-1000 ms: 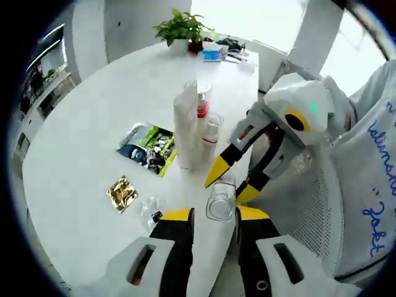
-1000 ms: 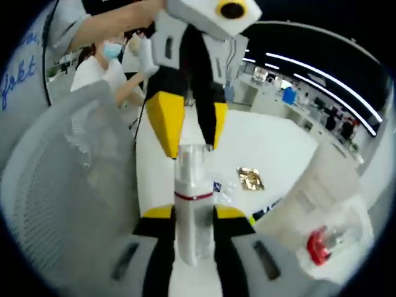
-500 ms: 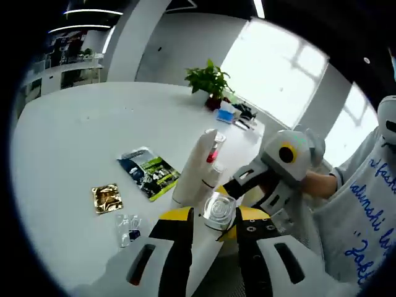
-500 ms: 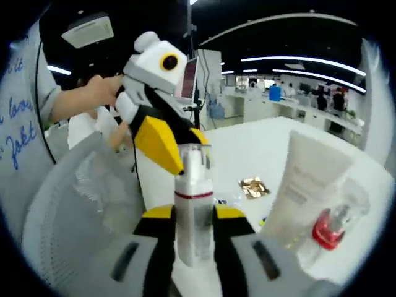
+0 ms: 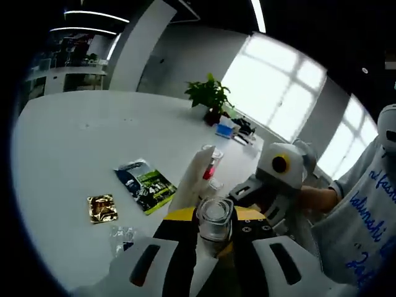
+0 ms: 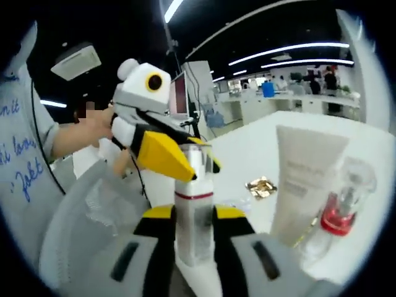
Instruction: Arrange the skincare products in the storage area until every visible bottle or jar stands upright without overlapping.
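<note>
We see our left tongs [image 5: 213, 219] with black jaws, yellow pads at the tips and white housings with slots. Our right tongs [image 6: 193, 213] look alike. We wear a grey shirt [image 5: 362, 204] with blue handwritten lettering and short sleeves [image 6: 28, 148].

Your clear plastic bottle with the red band [image 6: 194, 216] looks glossy and smooth. The tall white tube [image 6: 304, 179] beside it is matt plastic. The crinkled gold foil sachet [image 5: 102, 207] shines on the smooth white bench [image 5: 80, 142]. The tool jaws are matt yellow and black plastic.
</note>
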`<state>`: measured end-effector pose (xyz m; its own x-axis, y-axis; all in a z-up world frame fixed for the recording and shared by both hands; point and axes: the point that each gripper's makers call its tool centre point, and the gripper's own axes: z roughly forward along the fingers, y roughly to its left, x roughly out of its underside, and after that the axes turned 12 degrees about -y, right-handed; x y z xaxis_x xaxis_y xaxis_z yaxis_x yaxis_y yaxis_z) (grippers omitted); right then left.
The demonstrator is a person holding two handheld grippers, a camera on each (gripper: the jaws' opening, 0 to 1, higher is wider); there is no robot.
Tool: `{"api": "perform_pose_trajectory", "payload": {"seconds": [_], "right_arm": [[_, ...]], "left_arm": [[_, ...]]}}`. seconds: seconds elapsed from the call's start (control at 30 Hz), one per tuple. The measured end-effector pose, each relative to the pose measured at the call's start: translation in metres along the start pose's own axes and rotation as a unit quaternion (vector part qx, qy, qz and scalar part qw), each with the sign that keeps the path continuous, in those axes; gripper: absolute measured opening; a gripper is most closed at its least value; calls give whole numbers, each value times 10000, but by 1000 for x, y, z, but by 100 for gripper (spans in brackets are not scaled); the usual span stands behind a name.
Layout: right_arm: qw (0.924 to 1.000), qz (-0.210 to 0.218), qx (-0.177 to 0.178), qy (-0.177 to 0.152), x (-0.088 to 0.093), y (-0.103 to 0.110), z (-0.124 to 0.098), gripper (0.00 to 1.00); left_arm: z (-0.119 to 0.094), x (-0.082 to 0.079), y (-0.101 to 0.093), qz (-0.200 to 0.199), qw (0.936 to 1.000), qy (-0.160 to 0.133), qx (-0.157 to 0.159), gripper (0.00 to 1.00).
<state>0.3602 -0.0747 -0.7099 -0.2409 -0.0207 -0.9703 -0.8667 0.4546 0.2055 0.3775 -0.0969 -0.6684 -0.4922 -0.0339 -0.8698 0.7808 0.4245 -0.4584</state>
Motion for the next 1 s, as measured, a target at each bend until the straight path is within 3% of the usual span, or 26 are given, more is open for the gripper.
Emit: {"api": "perform_pose_trajectory", "payload": {"seconds": [0.13, 0.3, 0.6, 0.77, 1.0], "right_arm": [[9999, -63, 58, 127, 5, -2, 2, 23], [9985, -337, 107, 406, 16, -2, 3, 24], [9959, -541, 332, 639, 22, -13, 1, 26], [9896, -888, 341, 1079, 35, -20, -2, 27], [9868, -929, 308, 1292, 41, -19, -11, 26]], "left_arm": [[2, 4, 0, 101, 9999, 22, -59, 17], [3, 16, -1, 535, 9976, 384, -204, 16], [8, 26, 8, 954, 9925, 621, -444, 16], [11, 35, 23, 1617, 9809, 899, -599, 16], [17, 40, 32, 1598, 9821, 804, -586, 16]]}}
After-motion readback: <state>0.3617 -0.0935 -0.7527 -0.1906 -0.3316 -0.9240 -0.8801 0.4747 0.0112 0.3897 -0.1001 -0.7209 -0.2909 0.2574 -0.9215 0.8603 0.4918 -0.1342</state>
